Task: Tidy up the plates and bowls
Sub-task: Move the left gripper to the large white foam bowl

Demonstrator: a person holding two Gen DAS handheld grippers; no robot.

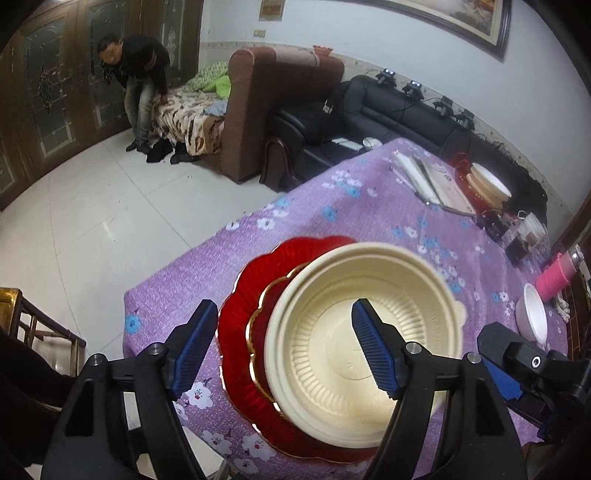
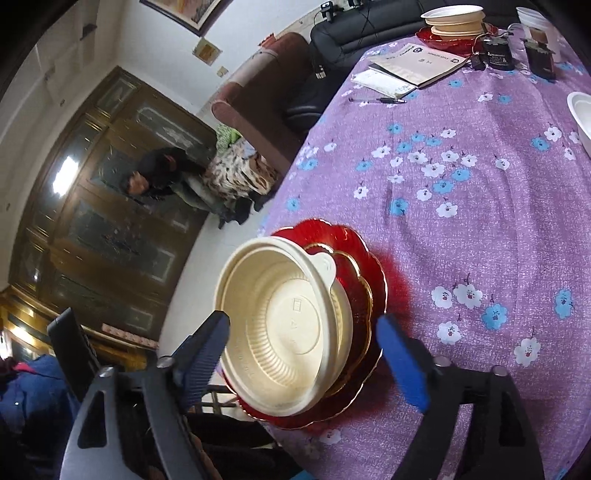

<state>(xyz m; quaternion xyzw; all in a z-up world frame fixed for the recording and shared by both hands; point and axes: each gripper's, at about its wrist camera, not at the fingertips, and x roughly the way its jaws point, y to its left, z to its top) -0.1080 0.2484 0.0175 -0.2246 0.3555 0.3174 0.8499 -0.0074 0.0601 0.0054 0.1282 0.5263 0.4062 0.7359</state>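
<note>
A cream plastic bowl sits in a red plate with a gold rim, at the near corner of the table. My left gripper is open above them: one blue pad hangs over the bowl's inside and the other stands outside the plate's left edge, pressing on nothing. In the right wrist view my right gripper is open too. The bowl lies between its fingers, and the pads stand apart from it.
A purple floral tablecloth covers the table. Further off are a white bowl, booklets, a pen, a far stack of bowls and a pink roll. A person bends by the sofa.
</note>
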